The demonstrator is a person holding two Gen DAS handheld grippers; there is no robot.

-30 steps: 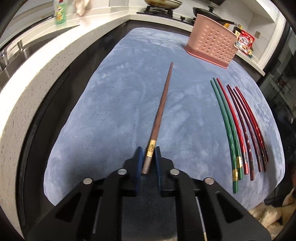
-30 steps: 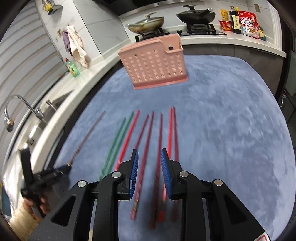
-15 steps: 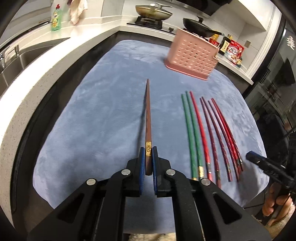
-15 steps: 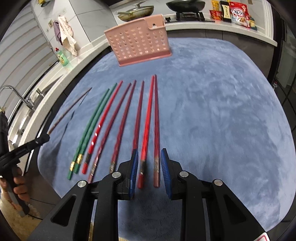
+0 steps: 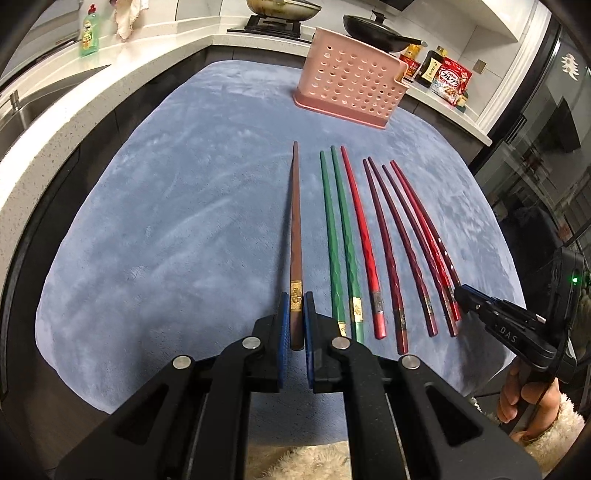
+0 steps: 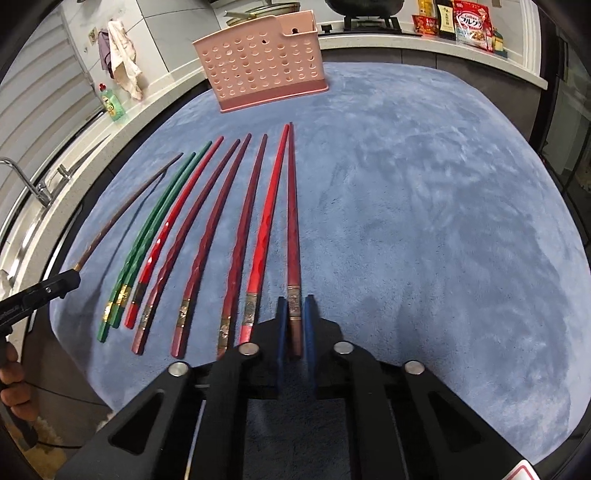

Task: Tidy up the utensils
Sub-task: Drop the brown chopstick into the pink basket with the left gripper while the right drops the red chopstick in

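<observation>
The left gripper (image 5: 294, 325) is clamped on the thick end of a brown chopstick (image 5: 296, 236), its blue pads (image 5: 283, 325) pressing both sides just below the gold band. The chopstick points away from the gripper toward the pink perforated utensil holder (image 5: 351, 92) and sits at the left edge of the row, its tip raised above the blue-grey plush mat (image 5: 166, 229), on which it casts a shadow.

The right gripper (image 6: 295, 328) has just been closing, and its jaws now grip the butt of a dark red chopstick (image 6: 292, 221), the rightmost stick of the row. This stick lies along the mat beside a bright red chopstick (image 6: 267, 214), and their tips meet near the holder.

Between the two held sticks, the remaining chopsticks lie side by side on the mat, thick ends toward the person:
- two green chopsticks (image 5: 340, 236), close together, just right of the brown one;
- one red chopstick (image 5: 364, 236) with a silver band;
- several maroon chopsticks (image 5: 388, 240), fanned slightly apart.

The utensil holder stands upright at the far edge of the mat, well apart from the chopstick tips. Behind it, a white countertop (image 5: 155, 62) carries a green dish soap bottle (image 5: 89, 33), a hob with pans, sauce bottles and a cereal bag (image 5: 452, 83). A sink faucet (image 6: 26, 177) shows at the left of the right wrist view. A hand (image 5: 528, 395) holds the right gripper's handle.
</observation>
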